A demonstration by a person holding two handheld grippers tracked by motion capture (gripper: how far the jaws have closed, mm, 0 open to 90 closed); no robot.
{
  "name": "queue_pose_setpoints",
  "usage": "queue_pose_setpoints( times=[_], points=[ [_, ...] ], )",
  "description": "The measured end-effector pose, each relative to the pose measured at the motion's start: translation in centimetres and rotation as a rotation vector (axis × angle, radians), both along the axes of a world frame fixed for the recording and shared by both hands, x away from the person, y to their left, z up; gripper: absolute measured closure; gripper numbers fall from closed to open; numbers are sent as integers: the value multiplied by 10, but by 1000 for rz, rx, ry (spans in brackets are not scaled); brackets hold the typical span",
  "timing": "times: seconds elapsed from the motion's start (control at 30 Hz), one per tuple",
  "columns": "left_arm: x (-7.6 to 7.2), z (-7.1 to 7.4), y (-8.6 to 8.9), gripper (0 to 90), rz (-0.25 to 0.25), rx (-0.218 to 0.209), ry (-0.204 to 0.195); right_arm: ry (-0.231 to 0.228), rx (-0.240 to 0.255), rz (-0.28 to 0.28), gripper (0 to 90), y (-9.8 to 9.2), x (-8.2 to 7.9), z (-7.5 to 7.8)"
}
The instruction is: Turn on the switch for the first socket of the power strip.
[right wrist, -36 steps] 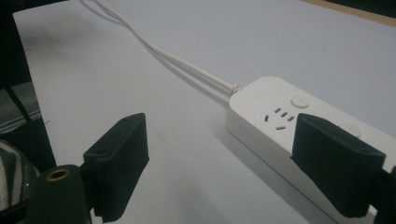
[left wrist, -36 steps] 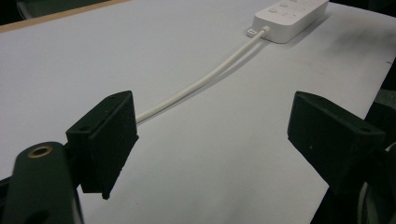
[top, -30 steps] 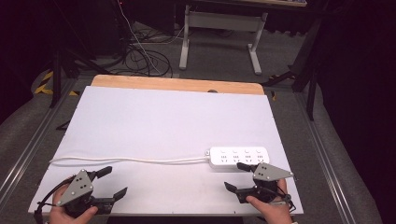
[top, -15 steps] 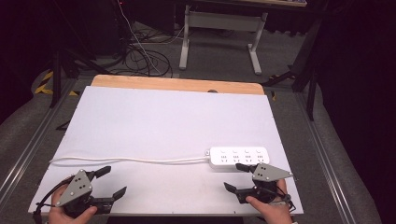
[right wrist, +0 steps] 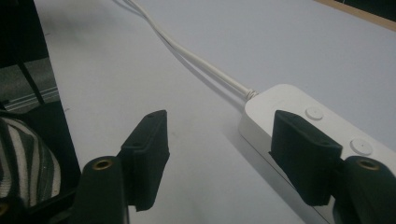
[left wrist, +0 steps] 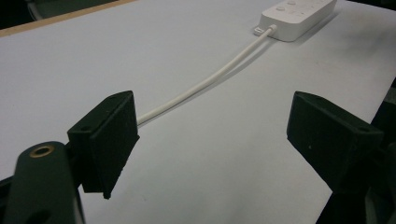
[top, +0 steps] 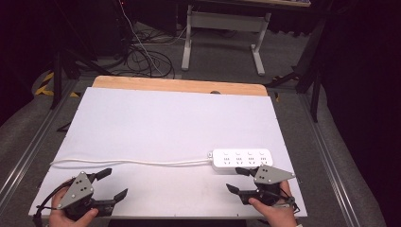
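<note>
- We see the power strip (top: pixel 242 159) lying near the bench's (top: pixel 165 123) right front, its long axis running left to right, its cord (top: pixel 132 162) trailing off leftward.
- Our right claw (top: pixel 241 179) sits just in front of the strip, by far the nearer one; its jaws have just been closing yet stand apart, with nothing between them (one jaw hangs over the strip's cord end).
- Our left claw (top: pixel 113 183) waits well apart at the left front, jaws spread, near the cord.
- We judge that the grasp falls to the right claw, across the strip's short side.
</note>
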State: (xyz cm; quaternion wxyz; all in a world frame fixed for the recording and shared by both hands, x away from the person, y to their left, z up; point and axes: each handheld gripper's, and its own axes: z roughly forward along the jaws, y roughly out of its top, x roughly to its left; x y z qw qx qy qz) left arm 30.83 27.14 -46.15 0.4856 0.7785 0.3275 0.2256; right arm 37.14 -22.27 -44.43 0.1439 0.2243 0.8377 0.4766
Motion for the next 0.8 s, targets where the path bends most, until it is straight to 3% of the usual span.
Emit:
queue_pose_setpoints(
  times=[0.17,0.8],
  points=[
    [0,0,0,172,2,1,-3,5,-12,9,449,2,4,11],
    [0,0,0,172,4,7,-5,7,-26,19,491,9,22,34]
  ],
)
